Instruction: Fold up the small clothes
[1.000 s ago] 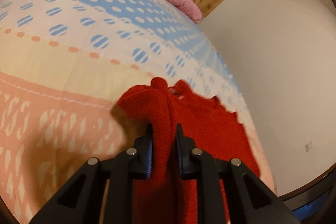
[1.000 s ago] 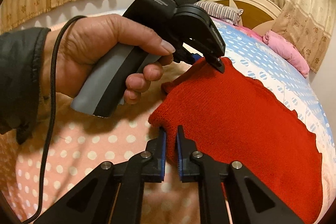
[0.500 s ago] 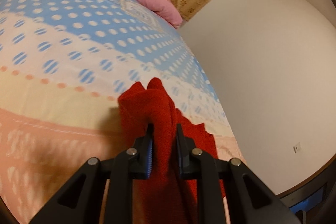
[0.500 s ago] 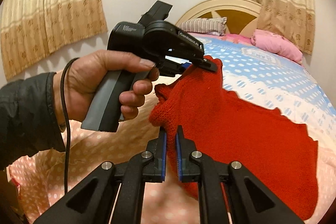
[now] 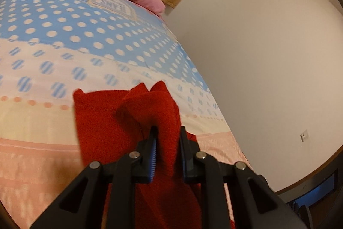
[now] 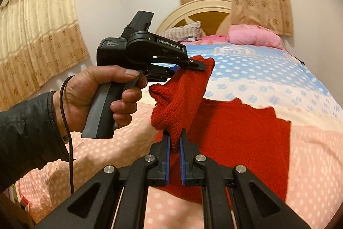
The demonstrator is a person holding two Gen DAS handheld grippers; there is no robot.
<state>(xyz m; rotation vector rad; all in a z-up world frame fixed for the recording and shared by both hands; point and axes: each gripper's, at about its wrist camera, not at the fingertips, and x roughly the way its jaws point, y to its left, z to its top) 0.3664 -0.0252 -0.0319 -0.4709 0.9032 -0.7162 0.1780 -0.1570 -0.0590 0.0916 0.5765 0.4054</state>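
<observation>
while the left wrist view shows the left tool (image 5: 167, 143) clamped on a bunched fold of the red knit sweater (image 5: 107, 121), the thick wad between the pads looks like the weak point: the knit is soft and stretchy, so in my judgement it could creep out of the narrow grip if the pull toward the pillows is uneven. the rest of the garment hangs below the tool and trails on the patterned bedspread (image 5: 64, 46), near the bed's edge by the wall, so a slipped corner might slide off that side.

in the right wrist view the right tool (image 6: 174, 143) is pinched nearly closed on another edge of the red knit sweater (image 6: 235, 132), with only a thin bit of knit between the pads, the likelier hold to fail. the left tool (image 6: 193, 63), held in the person's hand (image 6: 96, 96), sits higher and farther up the bed, so the lifted edge runs slanted; laid down like that, the fold may land crooked or bunched. the lower part lies on the bedspread (image 6: 257, 78).
</observation>
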